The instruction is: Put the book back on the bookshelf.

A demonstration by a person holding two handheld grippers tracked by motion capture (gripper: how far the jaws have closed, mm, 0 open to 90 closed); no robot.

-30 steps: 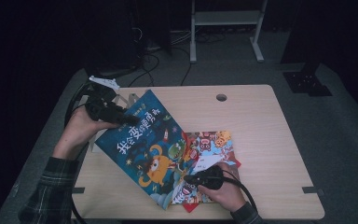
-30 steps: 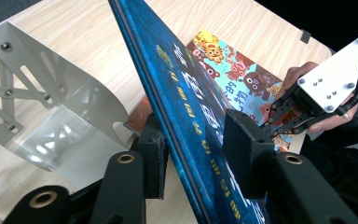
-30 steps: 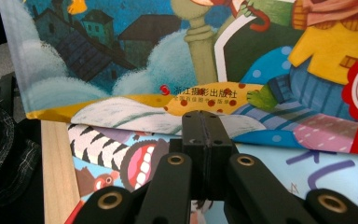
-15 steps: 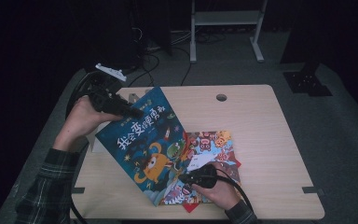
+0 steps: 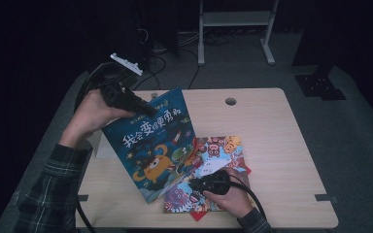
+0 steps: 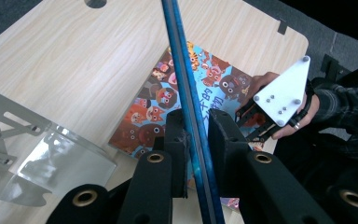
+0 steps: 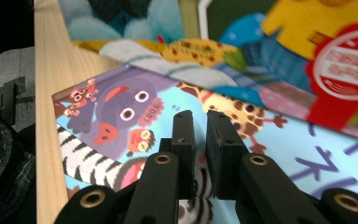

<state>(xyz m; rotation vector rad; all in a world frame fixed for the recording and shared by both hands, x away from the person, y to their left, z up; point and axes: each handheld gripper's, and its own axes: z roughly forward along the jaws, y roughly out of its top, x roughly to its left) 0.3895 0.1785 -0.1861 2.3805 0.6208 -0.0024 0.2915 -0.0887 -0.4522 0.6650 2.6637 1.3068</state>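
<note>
While the left gripper (image 5: 143,108) clamps the tilted blue picture book (image 5: 153,145) near the tabletop's left edge (jaws just tightening), lift slowly; the right gripper (image 5: 194,184), jaws slightly parted and empty, should steady the colourful animal-patterned book (image 5: 213,155) at the front edge.

I am seeing a light wooden table (image 5: 272,126) with a round cable hole (image 5: 230,101) near its far edge. A clear plastic and metal stand (image 6: 32,154) is sitting lower left in the left gripper view. A white metal frame (image 5: 235,29) is standing upper centre.
</note>
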